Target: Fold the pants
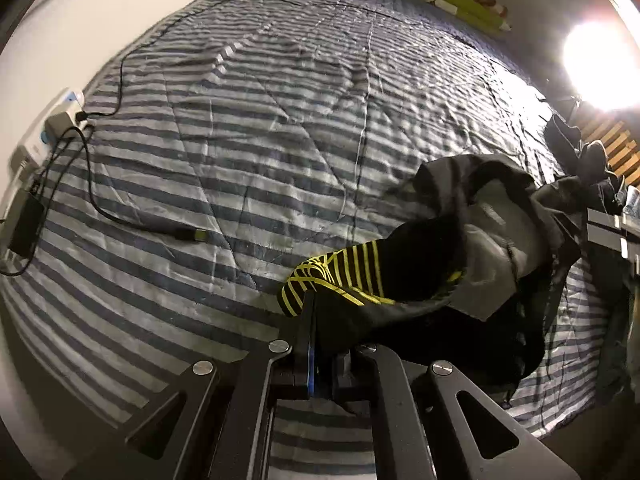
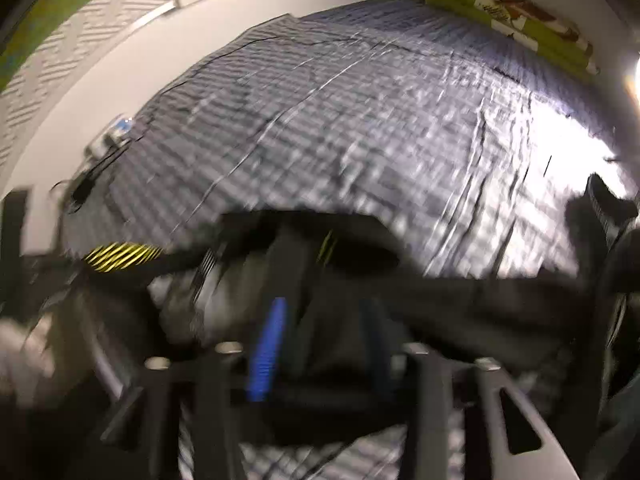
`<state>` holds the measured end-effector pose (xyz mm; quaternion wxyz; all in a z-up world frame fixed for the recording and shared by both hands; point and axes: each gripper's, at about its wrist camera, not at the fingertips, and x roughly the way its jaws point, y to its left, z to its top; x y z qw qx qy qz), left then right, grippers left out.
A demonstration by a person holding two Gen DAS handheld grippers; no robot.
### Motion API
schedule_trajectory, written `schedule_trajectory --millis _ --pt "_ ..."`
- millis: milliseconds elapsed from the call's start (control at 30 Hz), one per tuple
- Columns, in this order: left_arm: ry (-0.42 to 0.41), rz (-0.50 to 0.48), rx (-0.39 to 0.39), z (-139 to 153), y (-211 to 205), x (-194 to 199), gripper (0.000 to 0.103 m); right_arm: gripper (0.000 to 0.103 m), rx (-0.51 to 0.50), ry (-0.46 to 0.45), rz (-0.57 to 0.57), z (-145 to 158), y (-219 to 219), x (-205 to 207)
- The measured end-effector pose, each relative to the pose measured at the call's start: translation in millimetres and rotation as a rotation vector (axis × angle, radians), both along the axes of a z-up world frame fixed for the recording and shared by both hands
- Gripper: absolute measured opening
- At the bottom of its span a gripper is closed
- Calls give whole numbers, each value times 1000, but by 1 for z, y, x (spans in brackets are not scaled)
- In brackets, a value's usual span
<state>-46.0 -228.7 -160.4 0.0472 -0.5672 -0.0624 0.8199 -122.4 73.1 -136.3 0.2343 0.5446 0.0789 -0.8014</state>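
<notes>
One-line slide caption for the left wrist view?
Left gripper shut on black pants with yellow-striped waistband, above striped bedspread.

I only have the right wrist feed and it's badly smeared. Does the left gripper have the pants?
Observer: Yes. The left gripper is shut on the pants at the yellow-striped waistband.
Operator: Anything loose on the bed near it?
Observer: A black cable lies across the striped blanket, its plug end left of the waistband and apart from it.
Operator: Where does it come from?
Observer: From a power strip at the bed's left edge.
</notes>
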Motion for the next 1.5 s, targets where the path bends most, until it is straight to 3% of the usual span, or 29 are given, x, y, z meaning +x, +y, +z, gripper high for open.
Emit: schedule_trajectory --millis 133,300,367,400,467,533,733,933,1100,1167,1233,1300,1433,1500 --pt "-10 -2 2 -5 -2 -2 4 50 42 -72 52 -36 -21 23" --pt "1 8 -3 2 -6 1 4 50 228 -27 74 -69 -41 20" --pt "21 20 -6 11 -8 6 4 41 225 -16 83 -65 -28 22" --pt "32 23 -7 17 -8 10 4 20 215 -14 72 -61 -19 24" --pt "60 29 -1 33 -9 18 4 15 181 -14 35 -43 6 28" --pt "93 37 11 53 -8 26 4 7 158 34 4 -14 33 37" --pt "252 9 73 149 6 58 4 6 51 209 -49 102 98 79" --pt "462 -56 69 281 32 95 4 6 -19 429 -68 220 127 121" --pt "585 -80 63 363 38 113 4 6 -96 581 -73 297 141 149" --pt "598 -84 44 379 39 107 4 6 -121 614 -74 314 141 151" --pt "585 -89 9 385 42 85 4 6 -137 616 -83 318 136 138" --pt "532 -85 -23 372 41 52 4 6 -134 590 -93 310 128 114" --pt "400 -48 -104 324 36 -38 4 6 -99 431 -174 257 108 17" --pt "348 -11 -100 311 31 -89 4 5 -45 390 -220 242 98 -34"
